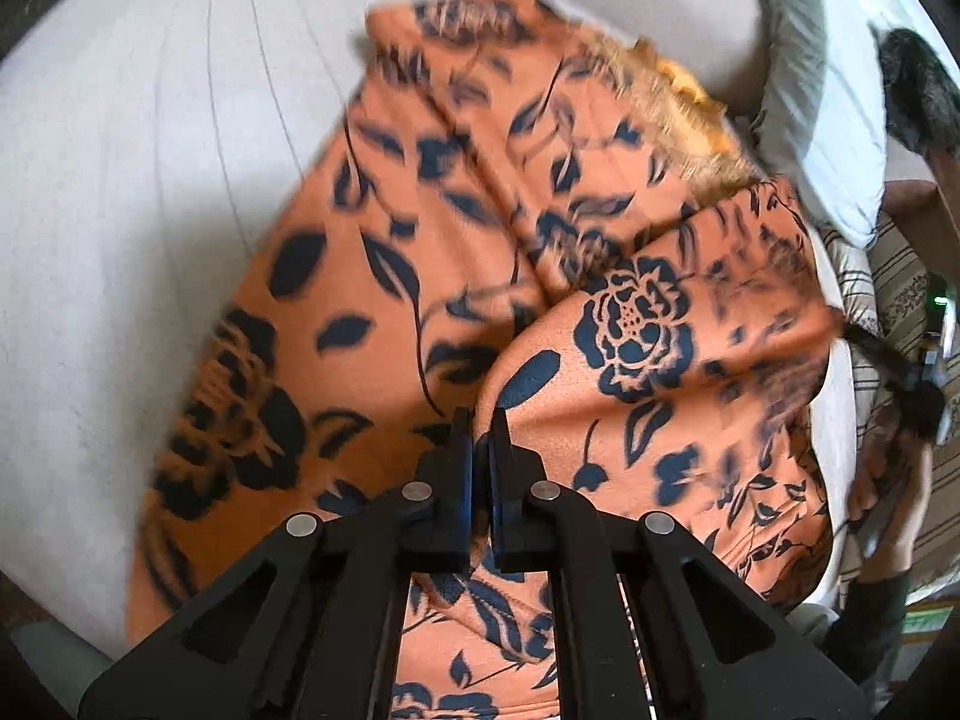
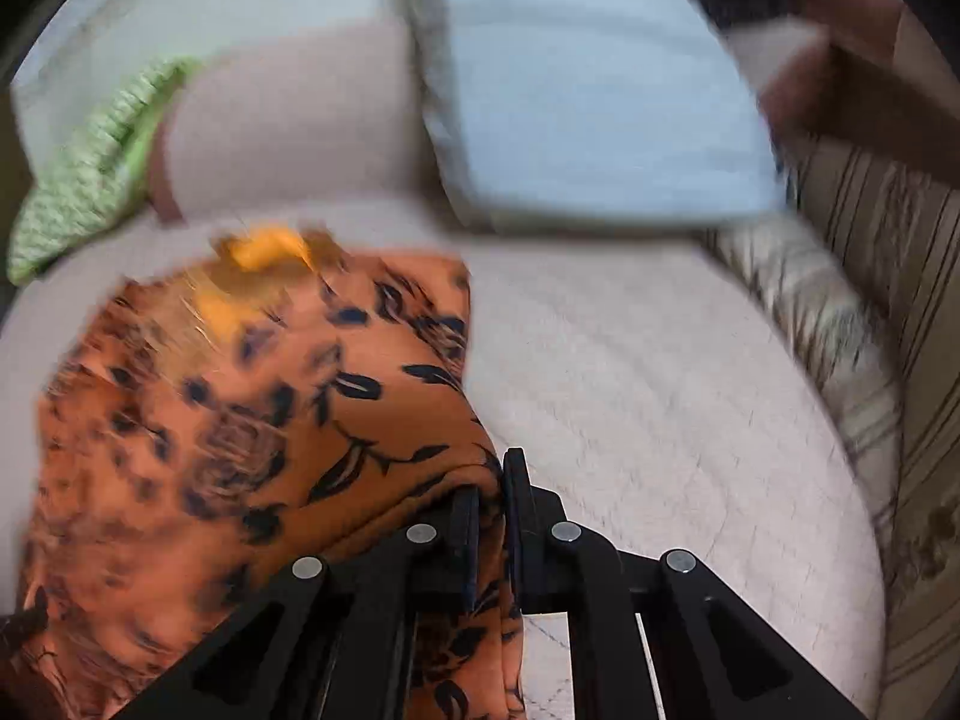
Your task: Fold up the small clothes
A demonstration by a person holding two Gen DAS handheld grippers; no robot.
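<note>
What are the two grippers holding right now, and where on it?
Both grip the orange floral garment: left gripper on a raised fold, right gripper on its edge.

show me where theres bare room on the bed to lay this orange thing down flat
Free: the pale bedspread between the orange floral garment, the light blue pillow and the striped bedding; also the bare stretch on the garment's far side in the left wrist view. Crowded: the head end, with pillows and a green cloth.
</note>
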